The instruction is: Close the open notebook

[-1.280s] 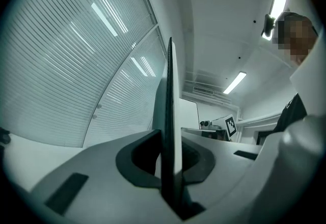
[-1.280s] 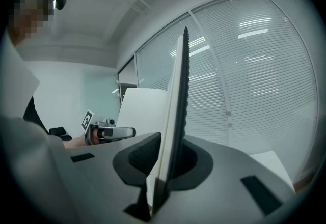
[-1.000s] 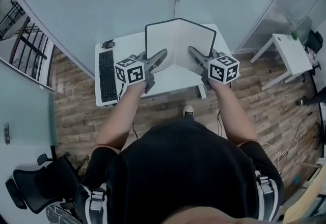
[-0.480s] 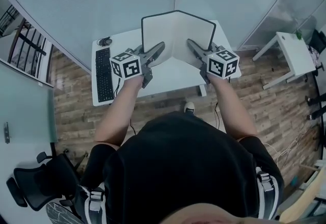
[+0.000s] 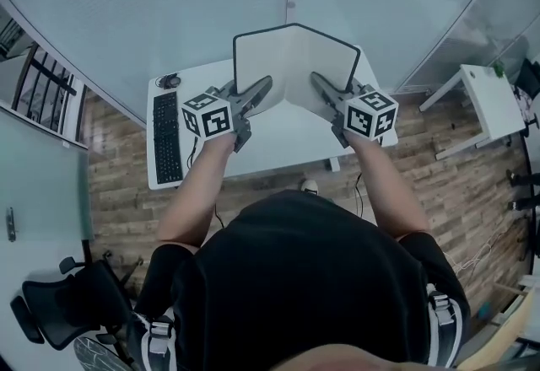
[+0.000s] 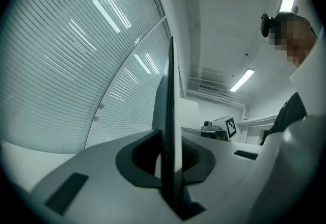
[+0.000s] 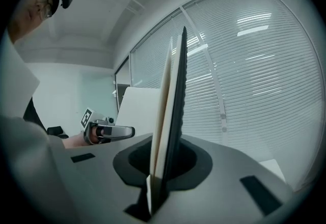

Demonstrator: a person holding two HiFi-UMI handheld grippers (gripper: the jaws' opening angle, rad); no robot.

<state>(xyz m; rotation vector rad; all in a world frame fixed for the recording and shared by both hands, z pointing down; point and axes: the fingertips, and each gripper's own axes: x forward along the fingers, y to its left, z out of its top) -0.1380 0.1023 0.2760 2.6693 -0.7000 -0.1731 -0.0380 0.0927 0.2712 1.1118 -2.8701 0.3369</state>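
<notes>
the notebook [image 5: 291, 61] stands half open in a v over the white desk [image 5: 283, 142], spine at 12 o'clock, away from the person, dark covers facing outward and pale pages facing in. each gripper has one half by its near edge.

the left gripper [image 5: 256, 94] reaches in from 7 o'clock. in the left gripper view its jaws are closed tight on the left half, and the notebook [image 6: 170, 111] rises edge-on straight up between the fingers [image 6: 137, 164], dark cover to the left, pale page to the right.

the right gripper [image 5: 323, 89] comes in from 5 o'clock. in the right gripper view its jaws are clamped the same way on the right half: the notebook [image 7: 173, 111] sits edge-on between the fingers [image 7: 196, 164], pages at 9 o'clock, cover at 3 o'clock. the other half and the left gripper [image 7: 104, 132] show at 9 o'clock beyond.

whether the notebook's lower edge touches the desk is hard to tell from the head view.

a black keyboard [image 5: 166, 137] lies along the desk's 9 o'clock side, well apart from the notebook.
</notes>
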